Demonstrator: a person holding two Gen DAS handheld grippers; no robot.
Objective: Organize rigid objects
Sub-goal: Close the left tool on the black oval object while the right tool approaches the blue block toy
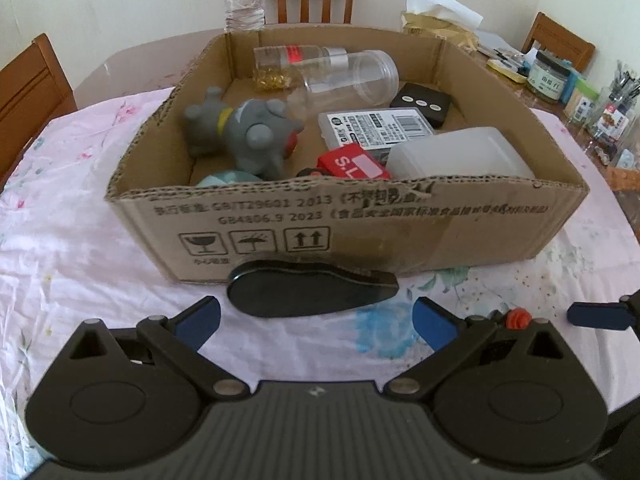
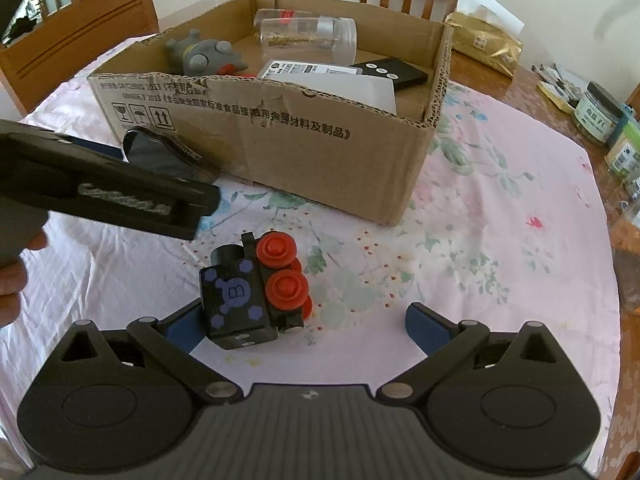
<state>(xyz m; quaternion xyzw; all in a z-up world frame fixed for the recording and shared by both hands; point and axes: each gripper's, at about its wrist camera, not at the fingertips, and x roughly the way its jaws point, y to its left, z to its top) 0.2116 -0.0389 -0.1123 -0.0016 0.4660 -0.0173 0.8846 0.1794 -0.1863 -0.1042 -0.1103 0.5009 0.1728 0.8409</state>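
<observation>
Here, on the left, the left gripper (image 1: pixel 316 322) hangs low over the flowered cloth (image 1: pixel 80 240) with its blue fingers spread wide and nothing between them. Just ahead of it lies a flat black glossy case (image 1: pixel 308 290), resting on the cloth and touching, or almost touching, the front wall of the cardboard box (image 1: pixel 360 232). The box already holds a grey toy animal (image 1: pixel 244 132), clear jars and some small packets. To the right, the right gripper (image 2: pixel 302 326) is also spread open, and a black toy block with red wheels (image 2: pixel 256 296) stands on the cloth by its left finger, not in the middle of the gap. The step in hand seems to be the grasp of these two last things. For a good grasp, the right gripper should probably shift a little left, so the block sits centred before the fingers close. The case is thin and flat; the left fingers would likely need to come down low and take its edges.
</observation>
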